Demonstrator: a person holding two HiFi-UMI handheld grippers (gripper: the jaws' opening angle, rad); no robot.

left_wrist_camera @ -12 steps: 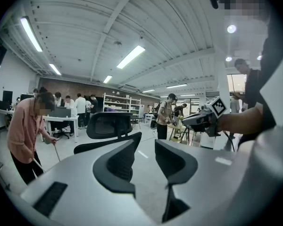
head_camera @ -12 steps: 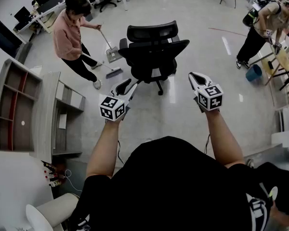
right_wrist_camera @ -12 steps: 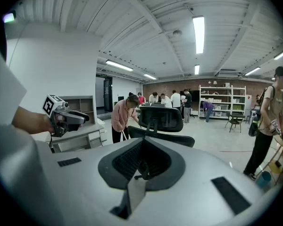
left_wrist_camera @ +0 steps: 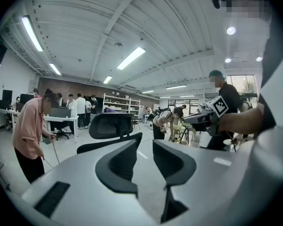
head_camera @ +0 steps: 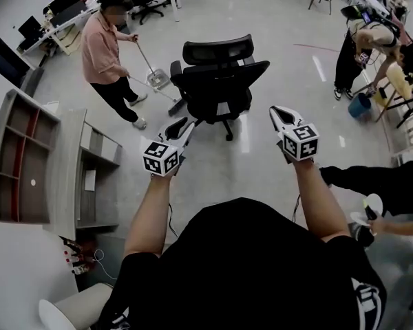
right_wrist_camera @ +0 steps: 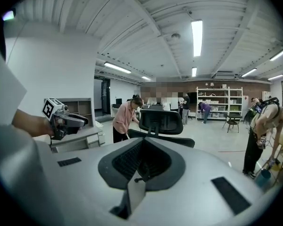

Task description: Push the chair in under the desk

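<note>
Left gripper (head_camera: 181,124) is slightly parted and empty, right gripper (head_camera: 281,113) pinched closed on nothing. The chair (head_camera: 219,81) sits on open floor just ahead, well apart from the surface (head_camera: 67,158) at left. Looks like the approach step; next is reaching the backrest.

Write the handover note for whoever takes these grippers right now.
Left gripper: jaws slightly apart, empty. Right gripper: shut, empty.
Chair: stands ahead of both grippers, touched by neither and not at any desk. Desk: off to the left.
Done: nothing yet.
Left: reach the chair and push it in under the desk; mind the person sweeping beside it.
</note>
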